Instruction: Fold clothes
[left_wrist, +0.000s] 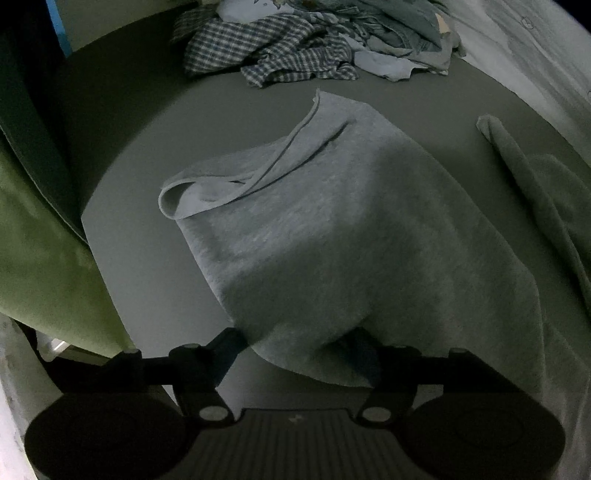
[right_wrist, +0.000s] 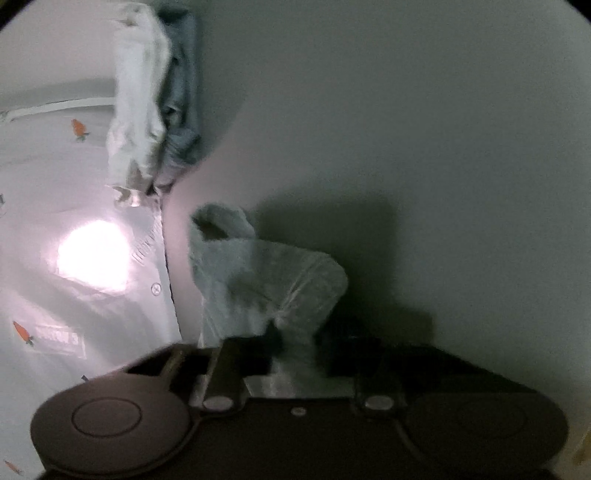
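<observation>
A light grey garment (left_wrist: 332, 229) lies spread on the dark table (left_wrist: 147, 258), its hemmed edge folded over at the far left. My left gripper (left_wrist: 295, 347) hangs over its near corner with the jaws wide apart. The cloth drapes over the right finger and hides it, and nothing is pinched. A strip of the same grey fabric (left_wrist: 535, 192) runs off to the right. In the right wrist view, a bunched corner of grey cloth (right_wrist: 258, 273) stands up from between the fingers of my right gripper (right_wrist: 295, 339), which is shut on it.
A heap of unfolded clothes (left_wrist: 295, 48), with a checked shirt on top, sits at the table's far side. A green cloth (left_wrist: 44, 258) hangs at the left edge. A white sheet printed with carrots (right_wrist: 74, 184) borders the table, with white and blue garments (right_wrist: 155, 99) on it.
</observation>
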